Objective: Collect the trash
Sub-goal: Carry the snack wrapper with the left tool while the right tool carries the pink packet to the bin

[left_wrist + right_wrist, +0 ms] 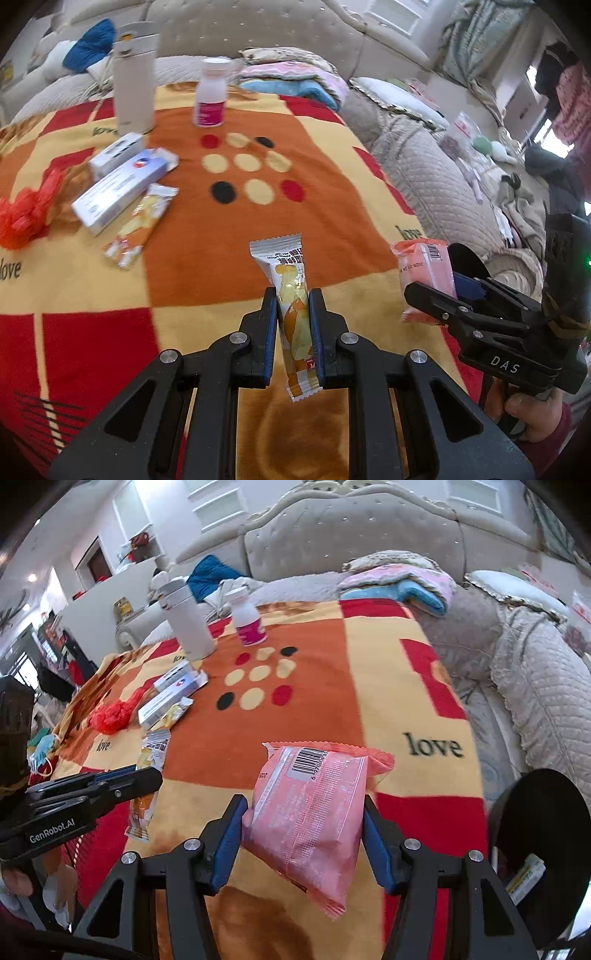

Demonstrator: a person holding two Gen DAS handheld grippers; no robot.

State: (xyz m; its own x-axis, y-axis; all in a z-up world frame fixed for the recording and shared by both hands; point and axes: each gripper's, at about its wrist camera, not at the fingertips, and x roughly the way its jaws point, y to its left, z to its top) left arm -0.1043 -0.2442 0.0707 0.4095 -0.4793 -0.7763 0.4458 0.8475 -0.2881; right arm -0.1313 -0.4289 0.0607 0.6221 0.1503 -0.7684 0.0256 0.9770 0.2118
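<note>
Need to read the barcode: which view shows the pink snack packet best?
Right wrist view: the pink plastic snack packet fills the centre, barcode facing the camera, held in the right claw. In the left wrist view the packet sits at the edge, partly hidden by that claw.

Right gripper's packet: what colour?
Pink packet, white barcode label; clearest in the right wrist view.

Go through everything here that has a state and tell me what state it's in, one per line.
left gripper: shut on yellow snack wrapper
right gripper: shut on pink packet
white tumbler: upright, lid closed
pill bottle: upright, capped
second snack wrapper: lying flat
red plastic bag: crumpled
</note>
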